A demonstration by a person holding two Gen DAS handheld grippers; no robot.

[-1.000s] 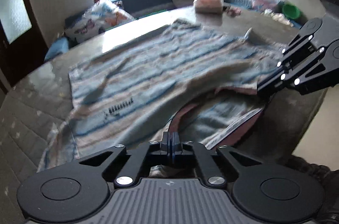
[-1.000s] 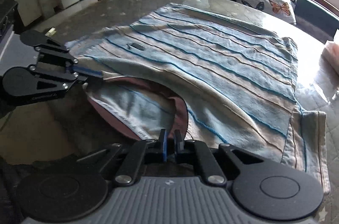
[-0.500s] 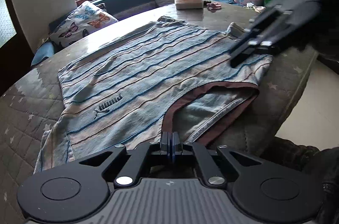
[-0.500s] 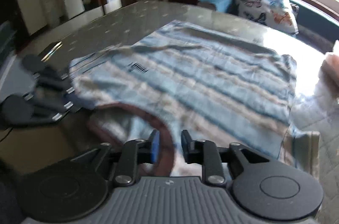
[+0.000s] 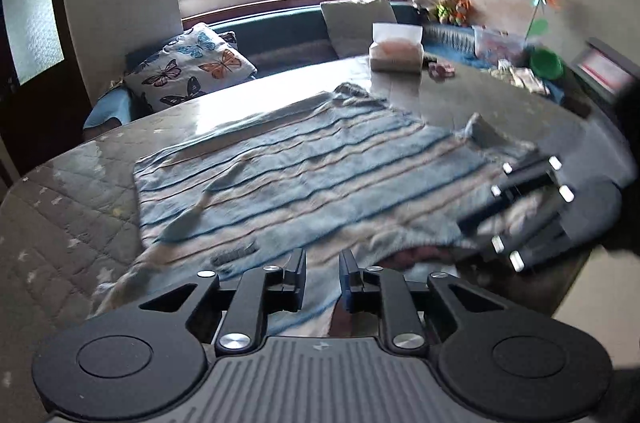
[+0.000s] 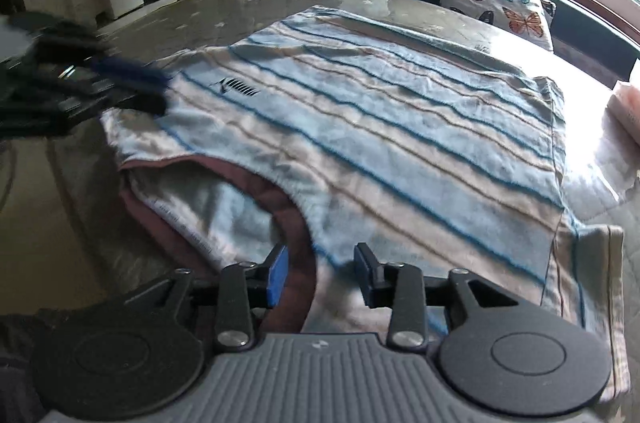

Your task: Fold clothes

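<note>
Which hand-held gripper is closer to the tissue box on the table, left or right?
Right. The tissue box sits far across the table on the right hand-held gripper side; the left hand-held gripper works the shirt's opposite shoulder.

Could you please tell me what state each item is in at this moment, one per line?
Striped T-shirt: spread flat on the table, unfolded, collar toward the near edge.
Left gripper: jaws opening, shirt fabric beneath them, not pinched.
Right gripper: jaws opening, collar edge between them, not pinched.
Tissue box: upright, a tissue sticking out on top.
Butterfly pillow: propped on the bench.
</note>
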